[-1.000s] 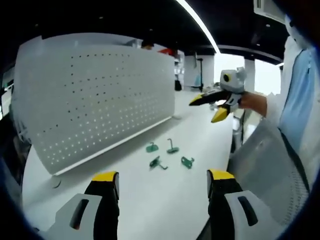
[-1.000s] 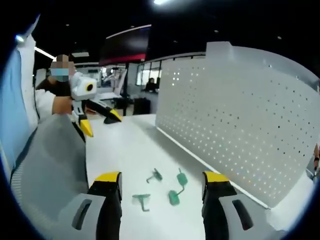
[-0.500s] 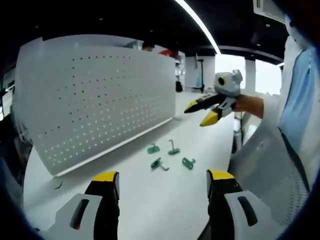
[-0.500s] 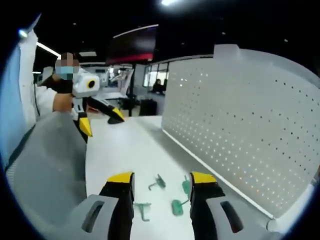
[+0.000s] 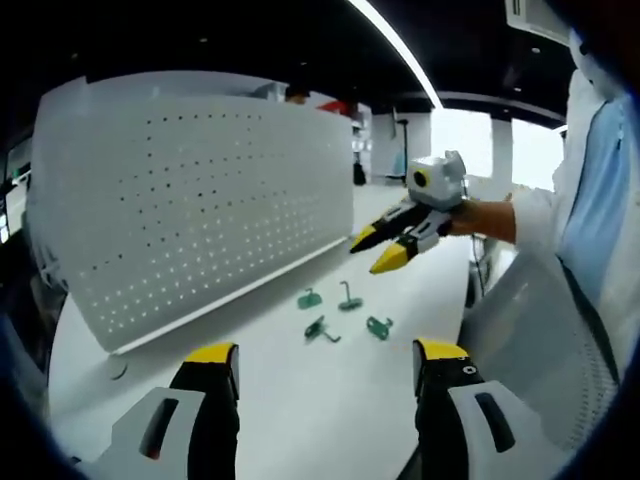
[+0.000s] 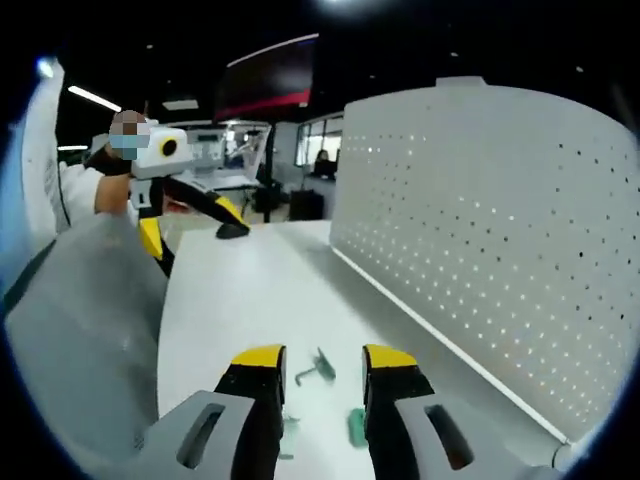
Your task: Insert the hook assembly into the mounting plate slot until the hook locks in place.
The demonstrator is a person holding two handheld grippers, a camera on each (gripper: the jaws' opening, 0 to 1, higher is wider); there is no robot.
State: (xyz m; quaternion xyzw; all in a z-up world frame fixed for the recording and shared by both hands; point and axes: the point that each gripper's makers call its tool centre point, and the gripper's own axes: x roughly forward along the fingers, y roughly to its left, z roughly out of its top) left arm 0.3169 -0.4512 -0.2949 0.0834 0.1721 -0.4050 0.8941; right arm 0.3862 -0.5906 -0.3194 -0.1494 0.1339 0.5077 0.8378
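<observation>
Hooks lie loose on the white table point(image 5: 300, 400), four small green pieces in a cluster ahead of the left gripper point(image 5: 325, 362) and between the lines of its two jaws, which stand wide apart with nothing between them. In the left gripper view the nearest hook point(image 5: 319, 328) sits just ahead of the jaws, with another hook point(image 5: 377, 326) to its right and two more, one flat-based point(image 5: 309, 298) and one with an upright stem point(image 5: 348, 297), slightly farther off. The perforated mounting plate point(image 5: 190, 200) stands upright on the table ahead and to the left of this gripper, well apart from the hooks. The right gripper point(image 5: 380, 252) hangs in the air above and beyond the cluster, held by a hand point(image 5: 480, 215), its yellow tips close together.

In the right gripper view, that gripper's jaws point(image 6: 322, 358) stand narrowly parted and hold nothing; a green hook point(image 6: 318, 369) shows just between and beyond the tips, another green piece point(image 6: 357, 427) lower between the jaws. The plate point(image 6: 500, 230) rises to the right.
</observation>
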